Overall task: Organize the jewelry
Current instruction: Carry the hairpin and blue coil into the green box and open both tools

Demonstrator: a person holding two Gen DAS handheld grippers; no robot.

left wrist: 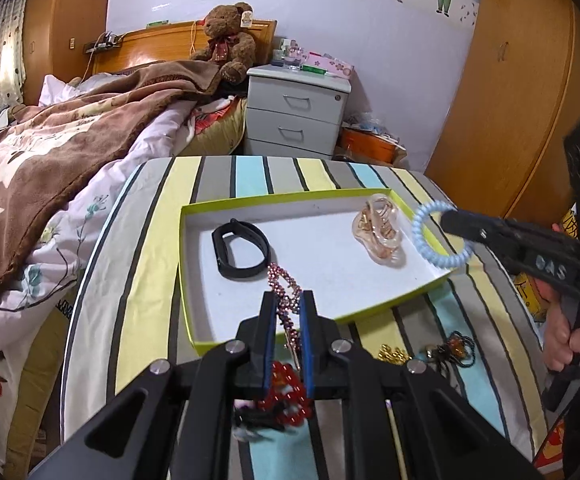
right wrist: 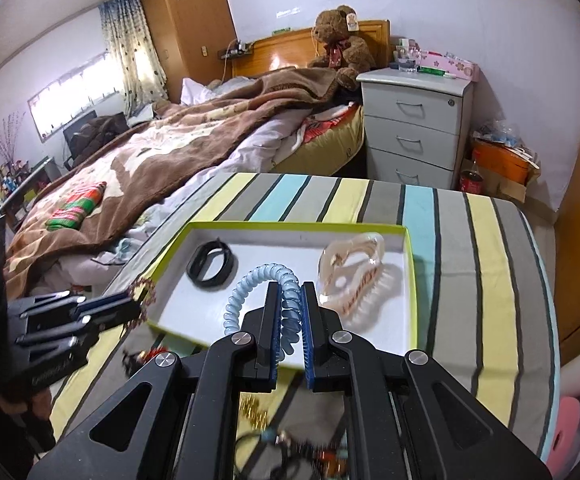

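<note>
Gripping: left gripper rhinestone clip (right gripper, coil tie)

The tray's white floor lies bare between the black wristband and clear hair claw. Loose beaded pieces crowd the striped desk just beside its near rim.

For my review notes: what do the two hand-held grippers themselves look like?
Both look identical: matte black angular linkage arms with triangular cutouts and silver round pivot bolts, ending in two straight black fingers lined with blue pads. The left hand-held gripper and the right hand-held gripper share this build. The right one's side carries raised lettering. No cables show.
</note>
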